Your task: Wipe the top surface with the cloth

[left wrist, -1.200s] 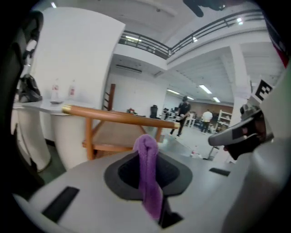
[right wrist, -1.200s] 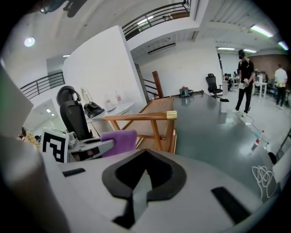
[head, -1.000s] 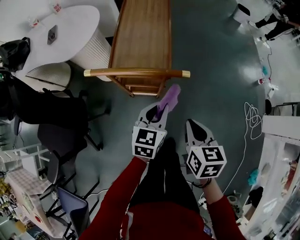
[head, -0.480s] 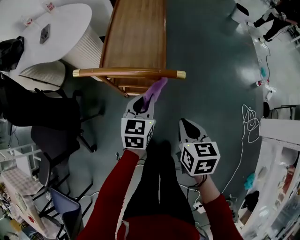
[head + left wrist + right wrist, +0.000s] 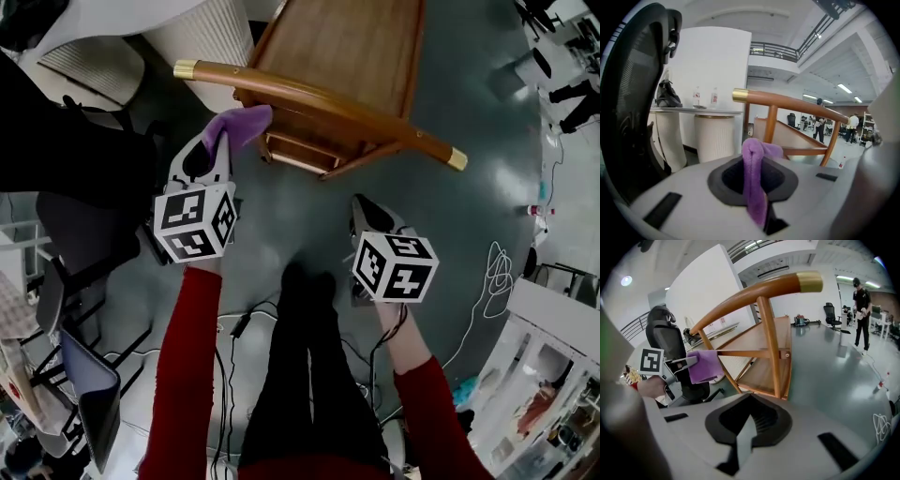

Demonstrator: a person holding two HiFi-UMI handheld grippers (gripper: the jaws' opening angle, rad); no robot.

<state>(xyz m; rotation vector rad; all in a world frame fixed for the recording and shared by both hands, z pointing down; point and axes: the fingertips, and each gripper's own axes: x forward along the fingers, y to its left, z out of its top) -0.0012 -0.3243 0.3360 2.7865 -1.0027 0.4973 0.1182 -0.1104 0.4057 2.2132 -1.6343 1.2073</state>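
Observation:
A wooden chair stands ahead of me, its slatted seat [image 5: 352, 42] behind a curved back rail [image 5: 319, 98] with brass end caps. My left gripper [image 5: 217, 141] is shut on a purple cloth [image 5: 241, 123], which hangs just short of the rail's left end. The left gripper view shows the cloth [image 5: 756, 178] pinched between the jaws, with the rail [image 5: 787, 101] beyond. My right gripper [image 5: 367, 211] hangs lower over the floor, shut and empty, in front of the chair's right side. In the right gripper view, that gripper [image 5: 747, 427] faces the rail [image 5: 754, 294], with the cloth [image 5: 704, 365] at left.
A white table with a ribbed base [image 5: 202, 33] stands just left of the chair. A black office chair [image 5: 75, 169] is close to my left gripper. Cables [image 5: 239, 323] lie on the grey floor by the person's legs. A person [image 5: 861, 310] stands far off.
The head view has swung, so the chair now lies at a slant. My left gripper has carried the cloth left, up to the rail's left end. The right gripper stays low.

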